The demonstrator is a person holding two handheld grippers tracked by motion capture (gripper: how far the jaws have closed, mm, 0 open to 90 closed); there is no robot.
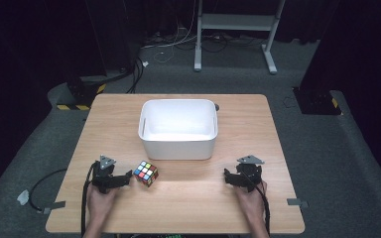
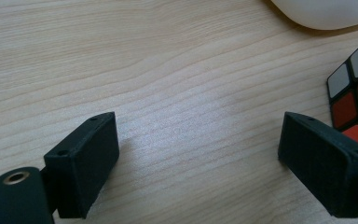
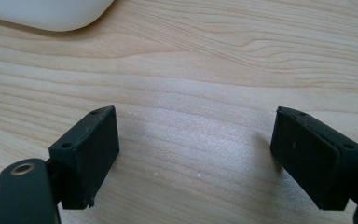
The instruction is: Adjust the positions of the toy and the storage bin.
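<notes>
- Puzzle cube (image 1: 146, 173) sits on the worktop (image 1: 188, 208), just in front of the white bin (image 1: 178, 128) near its left corner, apart from it, nothing touching it.
- L gripper (image 1: 127, 177) is just beside the cube's left side, jaws wide apart w/ nothing between them. In the left gripper view the cube (image 2: 356, 93) is off at the right edge, outside the right-hand jaw, so not lined up yet.
- R gripper (image 3: 196, 140) also spread open & empty, resting over bare wood well to the cube's right; bin corner (image 3: 46, 11) at top of its view.
- Step in hand, likely: L gripper takes the cube, prob. for the bin.
- To do it well: shift L gripper sideways until cube sits centred between the jaws, then close on two flat opposite faces, not on the corners — cube lies turned at an angle, so rotate wrist to match.
- Keep jaws low, near worktop, to grip mid-height; a corner pinch may let it twist out.
</notes>
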